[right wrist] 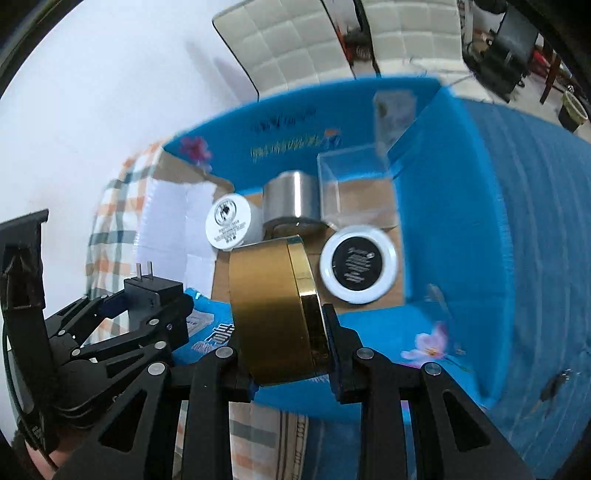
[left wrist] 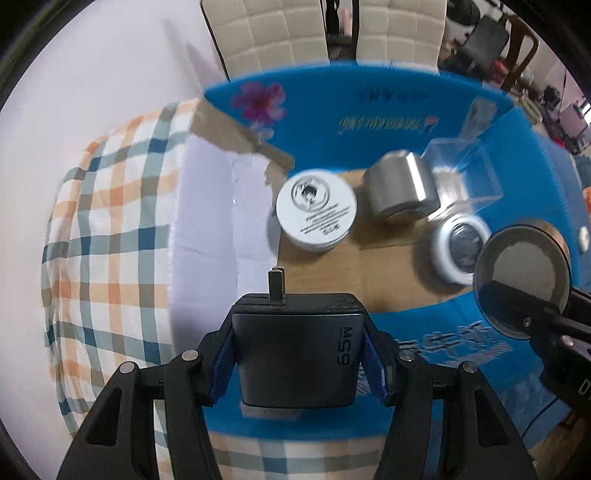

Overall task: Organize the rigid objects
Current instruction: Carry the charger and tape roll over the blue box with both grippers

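Note:
My left gripper is shut on a dark grey 65W charger, prongs pointing forward, held above the near wall of the blue box. It also shows in the right wrist view. My right gripper is shut on a round gold jar, held on its side over the box's near edge; it also shows in the left wrist view. Inside the box lie a white round tin, a silver cylinder, a clear plastic case and a white-rimmed black jar.
The blue box stands on a checked cloth with an opened flap at its left. White padded chairs stand behind the table. A blue cloth surface lies to the right of the box.

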`<state>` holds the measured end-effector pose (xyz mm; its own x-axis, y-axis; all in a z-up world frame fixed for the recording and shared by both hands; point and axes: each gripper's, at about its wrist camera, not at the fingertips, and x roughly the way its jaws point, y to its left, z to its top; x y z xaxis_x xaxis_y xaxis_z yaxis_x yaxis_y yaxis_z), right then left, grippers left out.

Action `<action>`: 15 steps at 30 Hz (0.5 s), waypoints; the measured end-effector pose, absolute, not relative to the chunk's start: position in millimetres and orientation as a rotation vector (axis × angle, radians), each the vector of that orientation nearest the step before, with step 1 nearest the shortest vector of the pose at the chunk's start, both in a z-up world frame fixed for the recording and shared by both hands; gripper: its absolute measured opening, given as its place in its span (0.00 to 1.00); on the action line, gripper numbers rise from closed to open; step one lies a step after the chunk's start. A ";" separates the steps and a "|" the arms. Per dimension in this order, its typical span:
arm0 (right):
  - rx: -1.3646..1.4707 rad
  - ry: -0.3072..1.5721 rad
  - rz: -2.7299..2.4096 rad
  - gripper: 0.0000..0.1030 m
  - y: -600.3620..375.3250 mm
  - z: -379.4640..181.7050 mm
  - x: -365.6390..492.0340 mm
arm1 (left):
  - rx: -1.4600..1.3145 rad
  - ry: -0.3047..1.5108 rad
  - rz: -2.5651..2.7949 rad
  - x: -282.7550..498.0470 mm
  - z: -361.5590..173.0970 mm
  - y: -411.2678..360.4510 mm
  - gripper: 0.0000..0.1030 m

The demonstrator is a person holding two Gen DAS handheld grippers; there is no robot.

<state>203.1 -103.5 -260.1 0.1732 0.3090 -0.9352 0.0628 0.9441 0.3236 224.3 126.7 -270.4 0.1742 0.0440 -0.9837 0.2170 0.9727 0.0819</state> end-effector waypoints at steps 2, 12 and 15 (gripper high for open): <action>0.320 1.422 0.180 0.29 -95.2 -277.4 210.3 | 0.234 1.421 -0.126 228.4 -282.9 125.6 0.54; 0.337 1.508 0.178 0.29 -83.6 -337.4 233.2 | 0.263 1.498 -0.152 245.7 -317.8 114.0 0.55; 0.349 1.532 0.178 0.30 -83.4 -348.3 236.8 | 0.264 1.510 -0.150 250.5 -325.1 115.9 0.55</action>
